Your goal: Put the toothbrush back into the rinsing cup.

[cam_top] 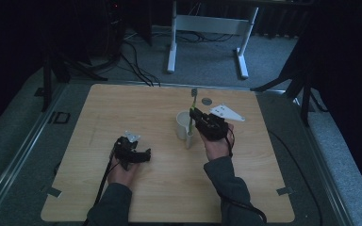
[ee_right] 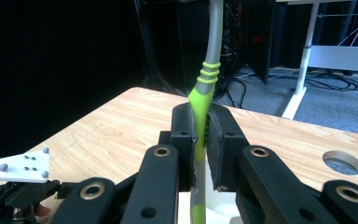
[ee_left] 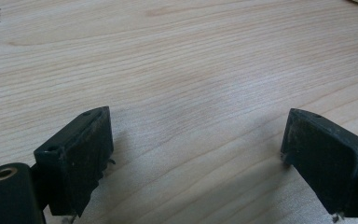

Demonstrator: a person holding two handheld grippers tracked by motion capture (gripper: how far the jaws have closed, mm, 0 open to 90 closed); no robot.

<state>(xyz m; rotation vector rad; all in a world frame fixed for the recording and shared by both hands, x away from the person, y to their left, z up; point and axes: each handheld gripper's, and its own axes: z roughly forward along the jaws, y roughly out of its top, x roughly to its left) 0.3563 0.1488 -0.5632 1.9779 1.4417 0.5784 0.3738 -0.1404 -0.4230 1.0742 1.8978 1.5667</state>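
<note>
Toothbrush [ee_right: 200, 100] upright, head up, pinched between fingers [ee_right: 186, 135]

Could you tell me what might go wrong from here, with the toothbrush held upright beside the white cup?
1. The right gripper clamps the toothbrush on a narrow part of its handle, so it may pivot or slip.
2. Its lower end hangs by the white cup; a sideways nudge could tip the cup.
3. The left gripper rests open on the table, apart from the cup, so nothing steadies it.

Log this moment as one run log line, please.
right hand-held gripper: shut on toothbrush, upright over cup | left hand-held gripper: open, nothing between jaws, on table
</note>
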